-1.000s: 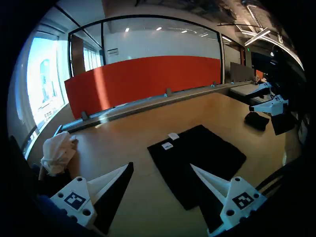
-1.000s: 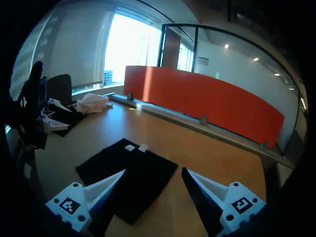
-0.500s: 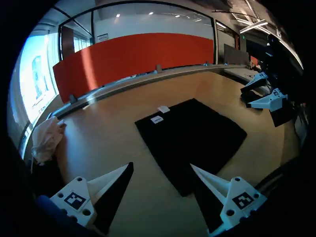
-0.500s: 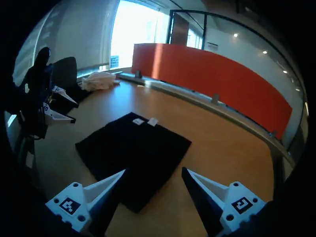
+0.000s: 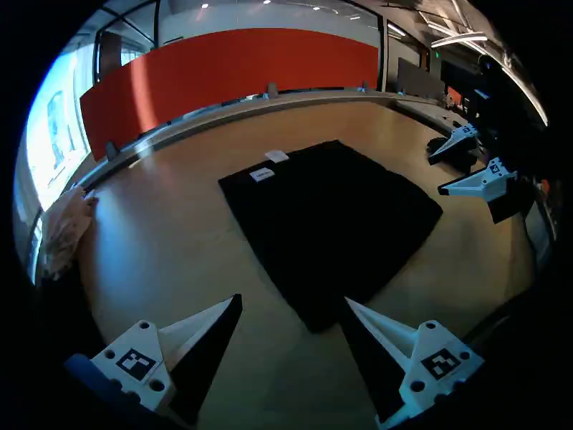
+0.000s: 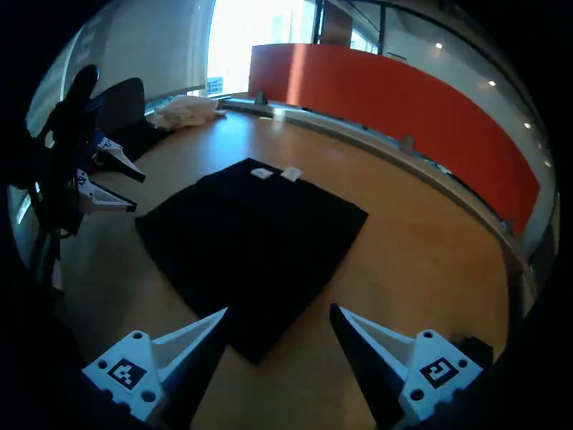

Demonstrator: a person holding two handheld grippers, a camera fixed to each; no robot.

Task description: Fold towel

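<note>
Hovering with fingers apart and empty, the left gripper (image 5: 292, 299) points at the nearest corner of the black towel (image 5: 329, 215), which lies flat on the desk (image 5: 157, 236). The right gripper (image 6: 278, 308), also spread, faces another towel corner. Pinching both corners low and lifting evenly should give a clean fold.

towel (image 5: 329, 215): plain black, two white tags (image 5: 262, 174) on one edge. table (image 5: 165, 236): light tan wood tone. divider (image 5: 236, 64): solid orange-red. left gripper (image 5: 292, 299) and right gripper (image 6: 279, 308): white fingers (image 5: 183, 331), black inner faces, black-and-white square markers (image 5: 136, 363). crumpled cloth (image 5: 63, 226): cream, unpatterned.
</note>
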